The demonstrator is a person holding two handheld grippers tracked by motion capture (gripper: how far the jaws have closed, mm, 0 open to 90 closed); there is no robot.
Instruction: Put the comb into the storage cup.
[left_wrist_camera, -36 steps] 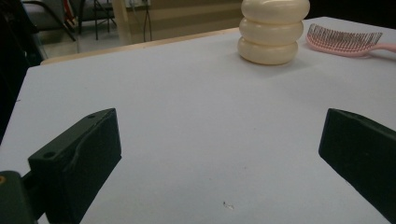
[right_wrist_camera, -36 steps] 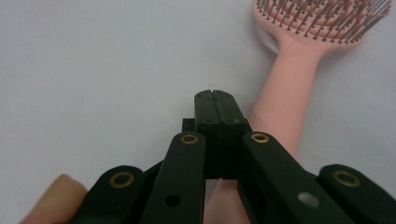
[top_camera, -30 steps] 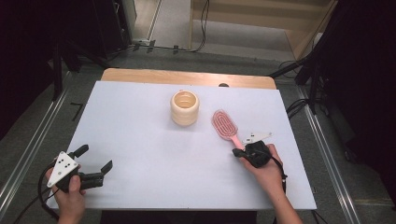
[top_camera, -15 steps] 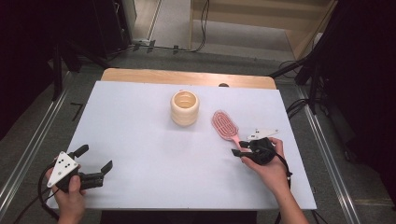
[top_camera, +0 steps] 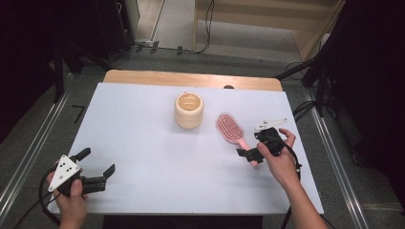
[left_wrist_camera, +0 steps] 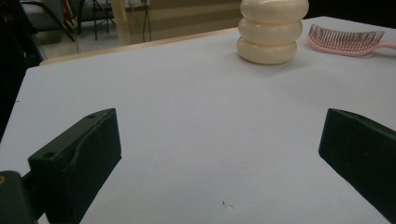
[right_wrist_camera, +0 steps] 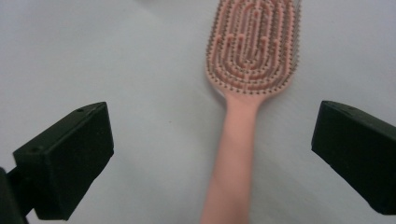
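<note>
The hairbrush (top_camera: 232,130) lies flat, bristles up, on the right half of the table (top_camera: 143,124), just right of the cup (top_camera: 189,110). The right gripper (top_camera: 250,151) hovers over the handle; its jaws have just been opening and stand wide, handle between them, untouched. The left gripper (top_camera: 98,163), near left, is wide and empty.

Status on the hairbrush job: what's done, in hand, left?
Done: the pink hairbrush lies flat on the white table, bristles up, right of the cream ribbed cup. In hand: nothing; the right gripper has just opened, jaws wide either side of the handle without touching. The left gripper sits open, apart. Left: probably just withdrawing.
</note>
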